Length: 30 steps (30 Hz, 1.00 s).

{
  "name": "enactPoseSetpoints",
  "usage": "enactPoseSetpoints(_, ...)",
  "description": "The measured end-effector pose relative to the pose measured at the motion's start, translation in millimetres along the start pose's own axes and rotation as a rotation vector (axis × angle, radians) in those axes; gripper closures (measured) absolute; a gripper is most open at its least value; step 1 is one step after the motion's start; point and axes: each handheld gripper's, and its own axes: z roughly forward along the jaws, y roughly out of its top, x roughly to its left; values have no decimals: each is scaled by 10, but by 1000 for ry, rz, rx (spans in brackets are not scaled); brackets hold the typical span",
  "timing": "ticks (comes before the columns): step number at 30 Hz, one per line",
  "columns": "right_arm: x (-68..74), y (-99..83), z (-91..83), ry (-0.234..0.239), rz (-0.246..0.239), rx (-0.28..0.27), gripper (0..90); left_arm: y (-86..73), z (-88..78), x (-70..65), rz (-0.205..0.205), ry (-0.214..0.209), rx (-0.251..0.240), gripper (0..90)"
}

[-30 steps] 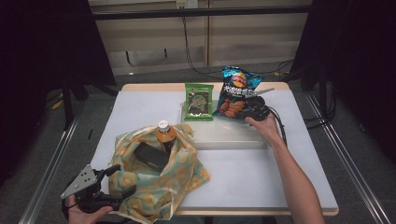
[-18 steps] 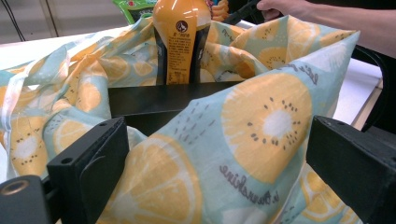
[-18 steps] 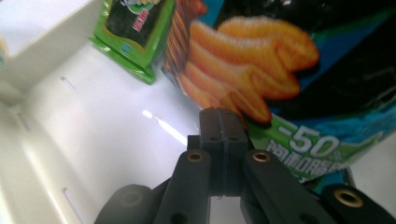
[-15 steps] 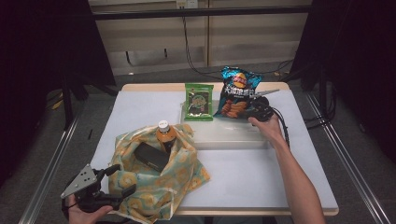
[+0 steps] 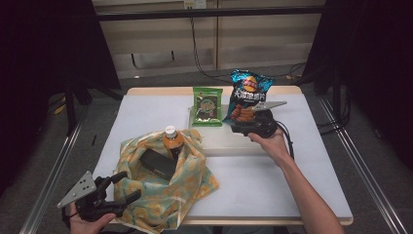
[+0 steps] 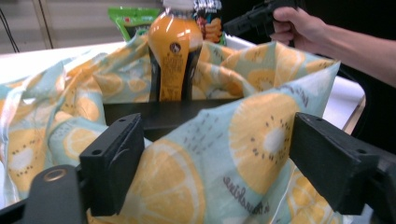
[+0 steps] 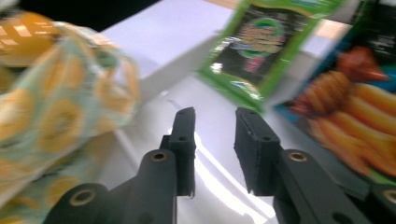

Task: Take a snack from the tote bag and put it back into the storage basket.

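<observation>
A cloth bag (image 5: 187, 187) printed with citrus slices lies open at the table's front left. An orange juice bottle (image 5: 172, 141) stands in it beside a flat black item (image 5: 157, 164). My left gripper (image 5: 127, 186) is at the bag's near edge. Its jaws have just been closing a little and still stand wide, with the bag's fabric (image 6: 219, 154) between them. My right gripper (image 5: 234, 127) hovers over a white tray (image 5: 224, 145), in front of a blue chips bag (image 5: 247, 95) and a green snack packet (image 5: 207, 106). Its jaws (image 7: 212, 116) have just been opening, with nothing between them.
The chips bag (image 7: 359, 112) and green packet (image 7: 261, 44) stand upright at the tray's far side. A cable trails from the right gripper across the table's right part. Metal rails run along both sides of the table.
The right gripper has drawn back from the chips bag toward the near side and its jaws have parted. The left hand and the bag have not moved.
</observation>
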Motion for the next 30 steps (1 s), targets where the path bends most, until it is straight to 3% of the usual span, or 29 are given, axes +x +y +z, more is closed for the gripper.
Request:
enactPoseSetpoints(8,527,99,85,93,-76,-3,602,96,-21,-30,26,-29,-26,341)
enactPoseSetpoints(9,574,105,97,103,-77,-6,591,108,-28,-21,40,-27,-23,351)
enactPoseSetpoints(14,741,131,173,137,-91,-10,549,171,-51,-19,26,-41,-36,386)
enactPoseSetpoints(17,897,172,323,182,-102,-16,508,212,-46,-5,25,-52,-39,434)
enactPoseSetpoints(20,973,186,394,197,-109,-29,513,241,-20,33,62,-64,-25,484)
enactPoseSetpoints(22,1047,202,428,198,-120,-71,540,257,9,94,58,-67,-18,513)
enactPoseSetpoints(23,1100,225,462,222,-116,-81,517,267,24,126,48,-78,-24,526)
enactPoseSetpoints(26,1127,232,514,228,-116,-66,483,308,63,206,40,-55,-19,529)
enactPoseSetpoints(30,1175,181,654,244,-112,-12,426,357,137,336,15,-18,-19,460)
